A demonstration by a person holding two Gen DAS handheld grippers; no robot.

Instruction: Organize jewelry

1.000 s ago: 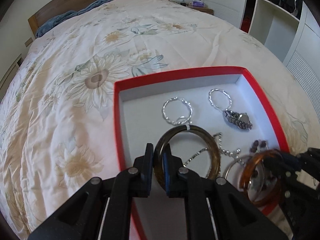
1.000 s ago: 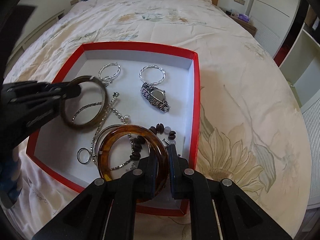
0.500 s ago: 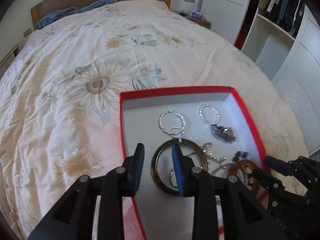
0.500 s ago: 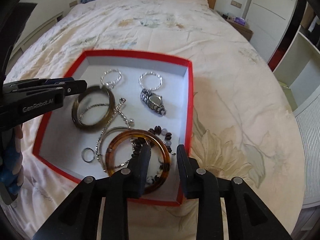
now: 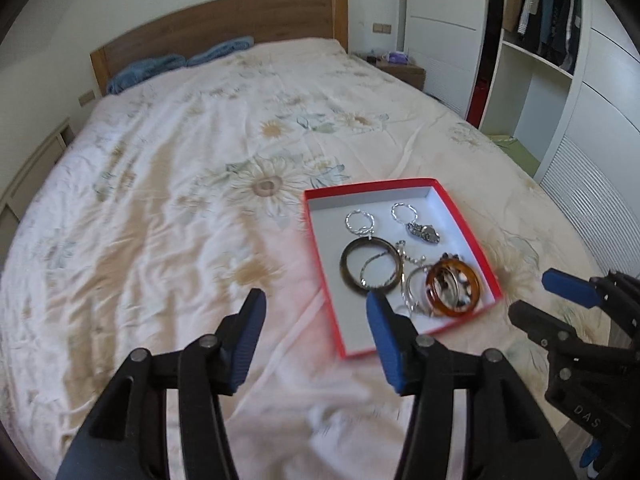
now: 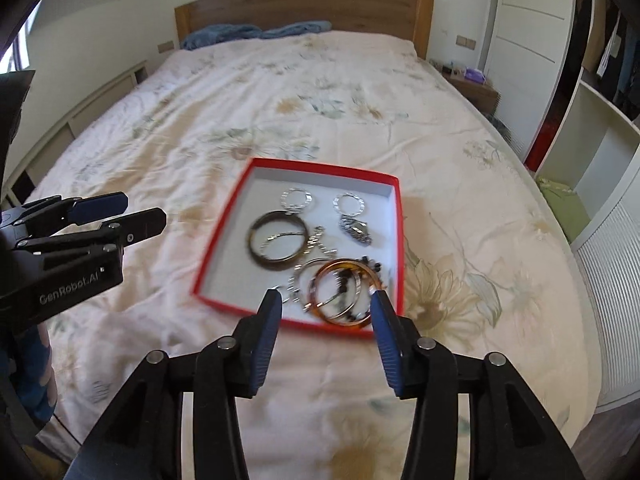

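A red box (image 5: 316, 236) (image 6: 224, 240) with a white inside lies on the bed. In it lie a dark brown bangle (image 5: 370, 270) (image 6: 279, 244), an amber bangle (image 5: 453, 288) (image 6: 346, 298), two silver hoops (image 5: 359, 222), a silver watch (image 5: 424, 233) (image 6: 358, 231), chains and dark beads. My left gripper (image 5: 316, 306) is open and empty, held above the bed near the box's front left. My right gripper (image 6: 325, 307) is open and empty, above the box's near edge.
The floral bedspread (image 5: 180, 184) covers the whole bed. A wooden headboard (image 6: 304, 4) and blue cloth (image 6: 256, 32) are at the far end. A nightstand (image 6: 472, 84) and white wardrobe shelves (image 5: 552, 92) stand to the right.
Both grippers let go of their bangles, which now lie in the box. Both grippers opened wide and pulled back and up, away from the box.
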